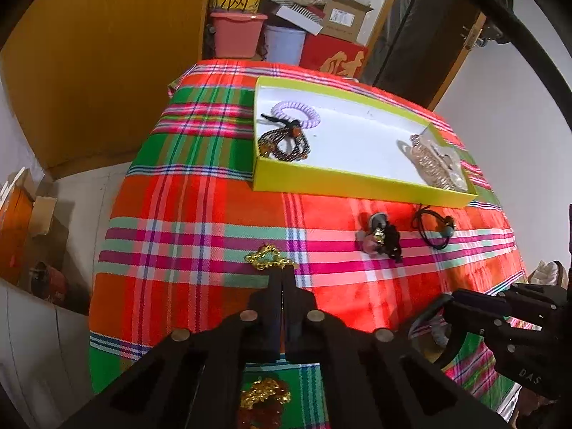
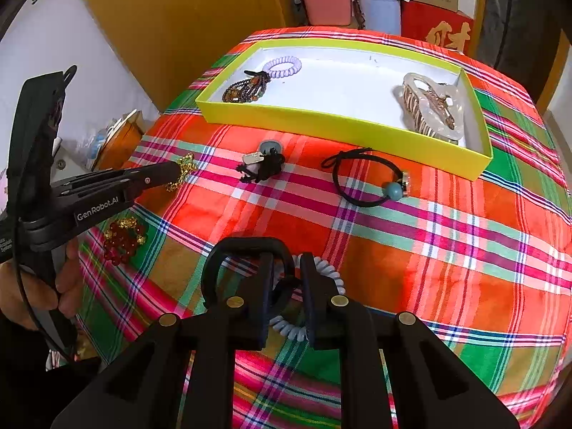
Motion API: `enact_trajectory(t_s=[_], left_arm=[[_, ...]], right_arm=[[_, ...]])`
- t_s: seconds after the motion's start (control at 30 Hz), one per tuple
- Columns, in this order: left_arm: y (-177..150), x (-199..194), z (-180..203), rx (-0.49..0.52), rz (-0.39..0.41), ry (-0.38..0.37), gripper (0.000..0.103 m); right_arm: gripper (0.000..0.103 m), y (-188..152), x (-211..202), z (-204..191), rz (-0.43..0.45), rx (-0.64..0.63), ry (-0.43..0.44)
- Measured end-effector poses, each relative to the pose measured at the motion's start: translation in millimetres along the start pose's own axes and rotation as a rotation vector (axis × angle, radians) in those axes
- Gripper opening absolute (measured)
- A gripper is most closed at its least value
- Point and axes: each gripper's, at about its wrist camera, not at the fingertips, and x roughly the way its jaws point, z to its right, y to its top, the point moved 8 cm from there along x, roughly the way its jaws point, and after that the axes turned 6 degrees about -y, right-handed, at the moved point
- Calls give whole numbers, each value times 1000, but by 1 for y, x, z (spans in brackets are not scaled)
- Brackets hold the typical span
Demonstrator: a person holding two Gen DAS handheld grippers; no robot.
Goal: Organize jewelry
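Observation:
My left gripper (image 1: pixel 282 273) (image 2: pixel 177 168) is shut on a gold chain (image 1: pixel 266 258) (image 2: pixel 184 171) that lies on the plaid cloth. My right gripper (image 2: pixel 287 261) (image 1: pixel 450 304) is nearly shut on the rim of a black ring (image 2: pixel 246 245), with a pale coil hair tie (image 2: pixel 334 273) under its fingers. A yellow-green box (image 1: pixel 357 182) (image 2: pixel 321 118) holds a purple coil tie (image 2: pixel 282 66), a beaded bracelet (image 2: pixel 246 87) and a hair claw (image 2: pixel 432 107). In front of the box lie a black tie with a teal bead (image 2: pixel 368 182) and a black charm piece (image 2: pixel 262 164).
A red and gold bead bracelet (image 2: pixel 123 239) (image 1: pixel 264 400) lies near the left gripper. A hand (image 2: pixel 53 286) holds that gripper's handle. Behind the table stand a pink tub (image 1: pixel 237 32), a pale bucket (image 1: pixel 284 43) and cardboard boxes (image 1: pixel 343 18). The cloth drops off at the table's left edge.

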Motion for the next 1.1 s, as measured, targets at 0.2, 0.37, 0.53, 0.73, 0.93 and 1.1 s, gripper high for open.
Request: enact_trajectory(t_s=[0.2, 0.37, 0.53, 0.73, 0.93, 1.1], left_arm=[[4, -10, 9, 25, 38, -20, 0], [5, -16, 12, 25, 50, -26, 0], [5, -26, 14, 29, 67, -33, 0], [15, -43, 23, 39, 109, -55, 0], [26, -56, 31, 48, 141, -81, 0], [35, -61, 34, 59, 159, -85, 0]], right_arm=[[14, 2, -8, 4, 21, 11, -2], [14, 1, -18, 9, 42, 28, 4], [14, 5, -28, 12, 72, 37, 3], [14, 12, -39, 17, 103, 51, -3], [14, 20, -47, 24, 128, 65, -13], [14, 30, -53, 30, 149, 67, -24]])
